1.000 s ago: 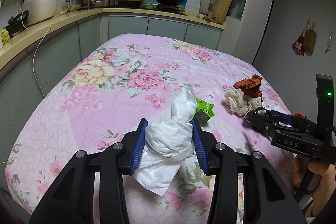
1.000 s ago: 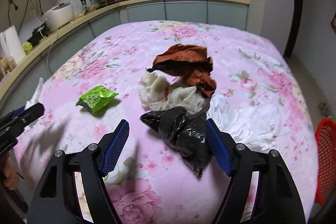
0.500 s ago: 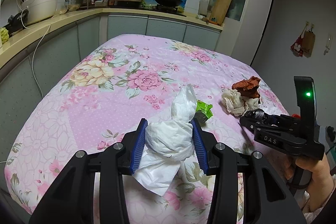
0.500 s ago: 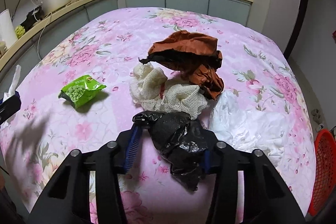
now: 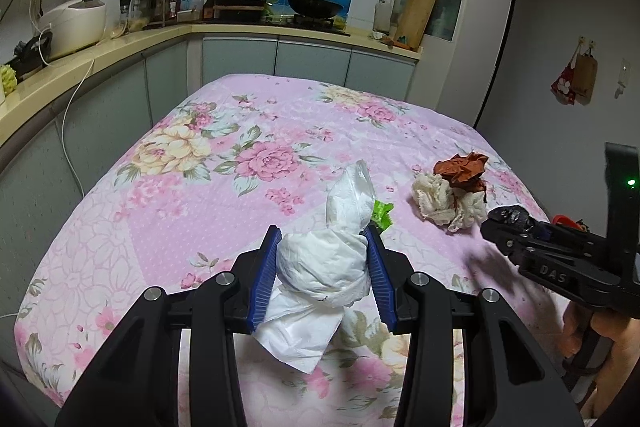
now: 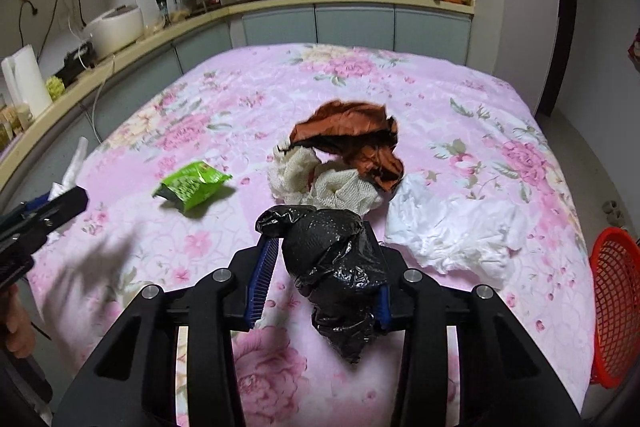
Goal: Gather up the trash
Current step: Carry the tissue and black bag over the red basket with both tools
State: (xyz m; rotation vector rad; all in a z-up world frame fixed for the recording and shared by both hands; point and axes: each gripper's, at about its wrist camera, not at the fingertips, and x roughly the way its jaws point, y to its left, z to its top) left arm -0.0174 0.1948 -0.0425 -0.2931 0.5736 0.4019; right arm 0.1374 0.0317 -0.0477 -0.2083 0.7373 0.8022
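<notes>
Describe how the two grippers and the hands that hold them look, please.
Both the left gripper and the right gripper are matte black with silver screws and ribbed blue pads. From the side, the right one shows "DAS" lettering and a green light. A bare hand holds it; no sleeve or cable shows.

Wrapper [image 6: 191, 183] left of rag pile [image 6: 320, 183]; basket [image 6: 614, 307] right.

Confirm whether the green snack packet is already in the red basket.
No, the green snack packet lies on the floral cloth, far from the red basket.

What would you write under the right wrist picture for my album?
Right gripper clamps a crumpled black plastic bag above the pink floral tablecloth, a red mesh basket nearby.
</notes>
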